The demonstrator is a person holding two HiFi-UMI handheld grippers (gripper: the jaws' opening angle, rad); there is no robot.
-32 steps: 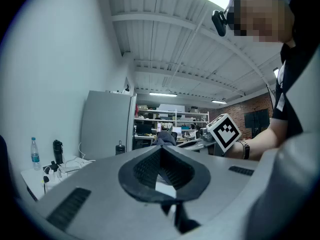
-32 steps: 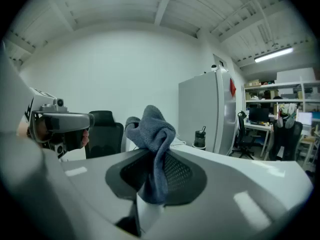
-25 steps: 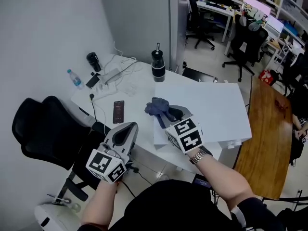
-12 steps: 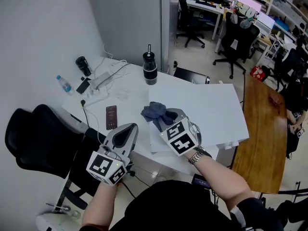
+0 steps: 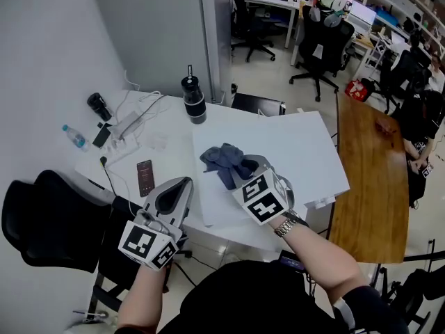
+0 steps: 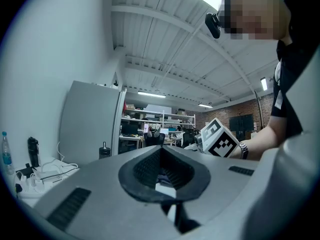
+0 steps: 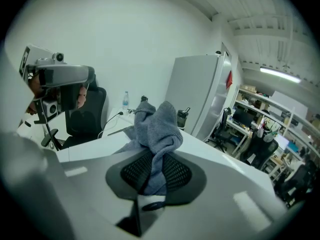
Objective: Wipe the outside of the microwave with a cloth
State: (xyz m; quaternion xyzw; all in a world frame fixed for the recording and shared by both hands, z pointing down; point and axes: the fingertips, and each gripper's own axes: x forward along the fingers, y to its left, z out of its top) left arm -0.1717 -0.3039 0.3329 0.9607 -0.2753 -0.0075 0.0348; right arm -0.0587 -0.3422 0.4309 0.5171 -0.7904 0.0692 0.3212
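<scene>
Presently, by item and count.

Tongs, two. Right tongs [image 5: 245,170]: clamped on the cloth [image 5: 221,160], a fold pinched between the pads and the rest bunched up ahead of the tips. Left tongs [image 5: 179,186]: closed, with nothing between them.

Cloth, one: grey-blue and crumpled. It hangs over the near-left part of the white box top.

Microwave [image 5: 292,148], one: judged to be the white flat-topped box on the surface [image 5: 170,155], seen from above. Its top lies directly ahead of and below the right tongs. The long axis runs left to right across the head view. The front and side faces are mostly out of sight.

Nearer hand: the right, with its cloth over the box. The left is just off the near-left corner, beside the surface edge.

Other items, one each:
- dark flask [image 5: 194,100]
- phone [image 5: 145,177]
- clear water bottle [image 5: 73,136]
- power strip [image 5: 129,123]
- black chair [image 5: 49,218]
- wooden table [image 5: 368,179]
</scene>
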